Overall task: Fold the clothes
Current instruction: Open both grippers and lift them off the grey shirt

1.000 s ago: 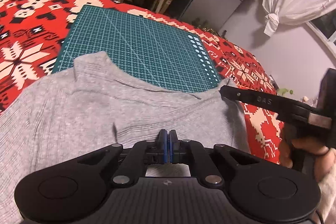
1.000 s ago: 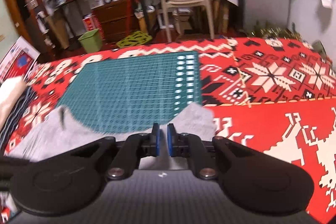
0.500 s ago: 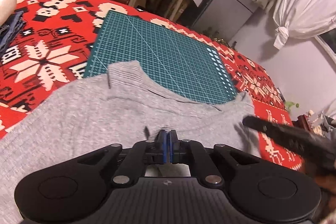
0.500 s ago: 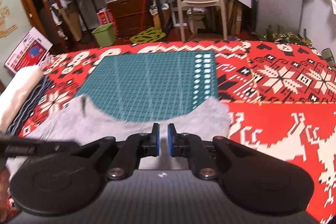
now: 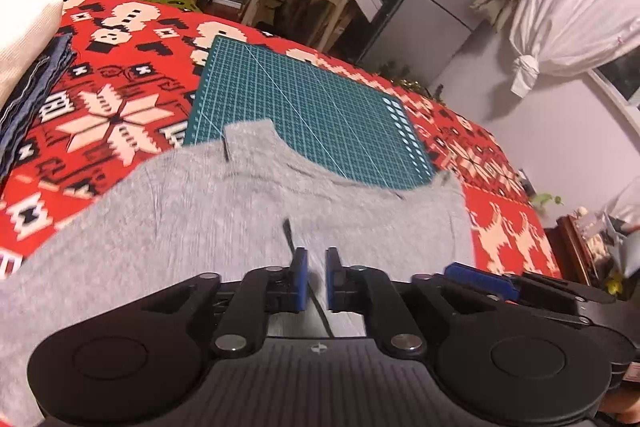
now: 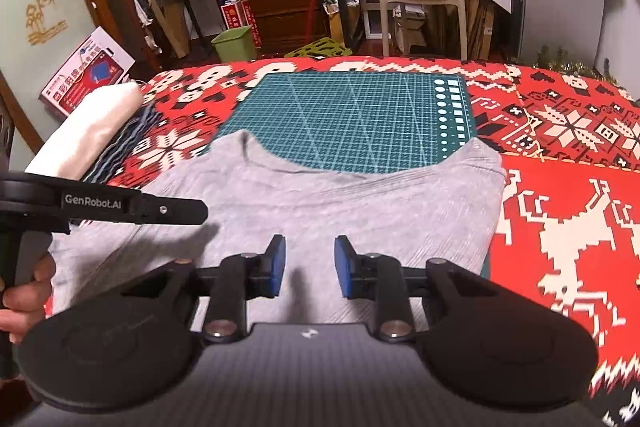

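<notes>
- Across the green cutting mat's (image 6: 352, 119) near edge, the grey top (image 6: 320, 211) lies spread.
- Left gripper (image 5: 316, 279) and right gripper (image 6: 308, 265) are both opening with nothing pinched; released cloth could slump and wrinkle.

Grey garment (image 6: 320, 211): near hem hidden behind right tool (image 6: 308, 267), left portion cropped by frame edge and motion-blurred in left wrist view.

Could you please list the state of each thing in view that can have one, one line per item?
grey shirt: lying flat, partly over the mat, not gripped.
green cutting mat: flat, near edge covered by the shirt.
left gripper: jaws opening, nothing pinched.
right gripper: jaws opening, empty.
folded pile: stacked at the side.
</notes>
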Tool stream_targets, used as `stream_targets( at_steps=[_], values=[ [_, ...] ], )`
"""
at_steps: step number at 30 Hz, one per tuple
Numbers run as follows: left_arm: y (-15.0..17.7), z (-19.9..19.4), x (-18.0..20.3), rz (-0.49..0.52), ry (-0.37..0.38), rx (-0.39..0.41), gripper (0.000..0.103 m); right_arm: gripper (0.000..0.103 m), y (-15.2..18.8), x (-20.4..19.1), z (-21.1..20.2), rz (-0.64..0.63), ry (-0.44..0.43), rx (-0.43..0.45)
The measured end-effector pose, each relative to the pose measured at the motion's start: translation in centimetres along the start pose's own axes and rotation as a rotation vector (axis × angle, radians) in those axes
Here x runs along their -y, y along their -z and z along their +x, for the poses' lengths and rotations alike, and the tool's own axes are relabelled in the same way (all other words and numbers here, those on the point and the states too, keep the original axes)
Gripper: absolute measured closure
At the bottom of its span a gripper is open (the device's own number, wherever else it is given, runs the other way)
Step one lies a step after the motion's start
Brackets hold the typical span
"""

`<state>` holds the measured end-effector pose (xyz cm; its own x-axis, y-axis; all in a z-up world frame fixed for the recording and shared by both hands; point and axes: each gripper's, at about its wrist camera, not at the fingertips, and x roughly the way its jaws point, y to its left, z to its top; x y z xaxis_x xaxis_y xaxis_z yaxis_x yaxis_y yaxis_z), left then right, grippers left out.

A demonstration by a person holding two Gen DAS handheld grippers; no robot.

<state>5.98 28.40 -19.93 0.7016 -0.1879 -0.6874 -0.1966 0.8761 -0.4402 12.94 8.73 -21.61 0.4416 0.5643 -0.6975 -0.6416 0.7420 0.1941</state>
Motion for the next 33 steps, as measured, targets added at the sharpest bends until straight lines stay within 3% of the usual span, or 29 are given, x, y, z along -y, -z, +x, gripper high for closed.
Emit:
stream_targets(
  at_steps=[7, 12, 17, 19, 22, 26, 33],
  values=[
    [2.4, -2.1, 0.8, 0.011, -0.012, 0.014, 0.065, 0.057, 1.9, -1.0, -1.5, 0.02, 0.024, -0.008],
    [3.4, -3.2, 1.3, 0.023, -0.059, 0.019, 0.058, 0.018, 3.2, -0.9, -3.6, 0.009, 0.075, 0.031],
    [3.8, -3.8, 2.6, 0.077, -0.105, 0.02, 0.049, 0.001, 3.6, -0.3, -6.0, -0.019, 0.131, 0.051],
    [4.0, -3.9, 2.9, 0.083, -0.109, 0.014, 0.04, 0.001, 3.7, -0.1, -6.8, -0.031, 0.148, 0.044],
    [4.3, -4.0, 3.3, 0.078, -0.125, 0.006, 0.037, 0.001, 4.0, -0.2, -7.3, -0.04, 0.217, 0.02],
    [4.7, -4.5, 4.1, 0.113, -0.206, 0.015, 0.03, 0.001, 4.5, -0.7, -7.7, -0.091, 0.311, 0.021],
    [4.5, -5.7, 4.5, 0.163, -0.212, 0.03, 0.025, 0.001, 4.8, -1.1, -8.8, -0.096, 0.286, 0.013]
  ],
)
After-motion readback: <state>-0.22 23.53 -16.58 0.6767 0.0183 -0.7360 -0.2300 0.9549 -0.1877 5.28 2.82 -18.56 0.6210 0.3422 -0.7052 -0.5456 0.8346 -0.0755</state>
